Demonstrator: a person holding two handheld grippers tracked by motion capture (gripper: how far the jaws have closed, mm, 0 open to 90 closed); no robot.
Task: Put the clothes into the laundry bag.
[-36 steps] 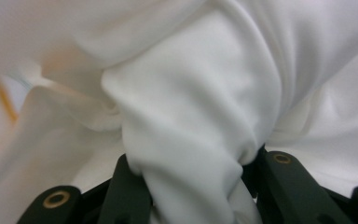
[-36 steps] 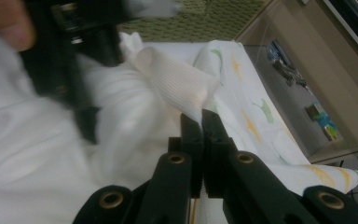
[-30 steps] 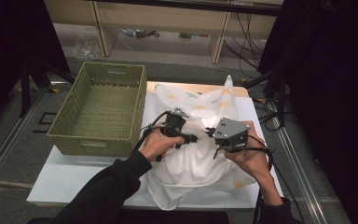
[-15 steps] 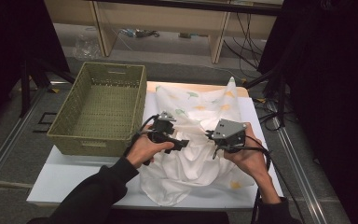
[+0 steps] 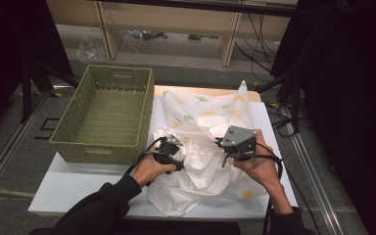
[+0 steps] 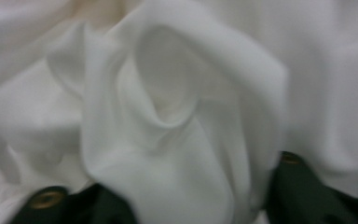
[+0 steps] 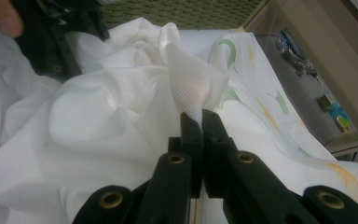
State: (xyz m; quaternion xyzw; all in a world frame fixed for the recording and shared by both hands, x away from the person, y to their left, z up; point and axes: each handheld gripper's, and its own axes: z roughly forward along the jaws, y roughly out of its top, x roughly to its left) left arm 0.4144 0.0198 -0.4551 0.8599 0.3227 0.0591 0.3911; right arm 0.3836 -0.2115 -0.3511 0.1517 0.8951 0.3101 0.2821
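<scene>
Overall light: dim room, black at left and right sides of the high view; the table (image 5: 68, 188) and cloth (image 5: 203, 161) are the bright patch.
Source: seems overhead, falling on the table middle.
Shadows: soft, under the cloth's folds and inside the basket (image 5: 105, 115).
Glare: cloth nearly washed out in the left gripper view, folds faint.
Blur: left gripper view soft all over, jaws at the bottom edge smeared.
Focus: right gripper view sharp on the pinched cloth tip (image 7: 193, 88), hazy on the shelves (image 7: 317, 56) behind.
Grain: high view coarse, low detail.
</scene>
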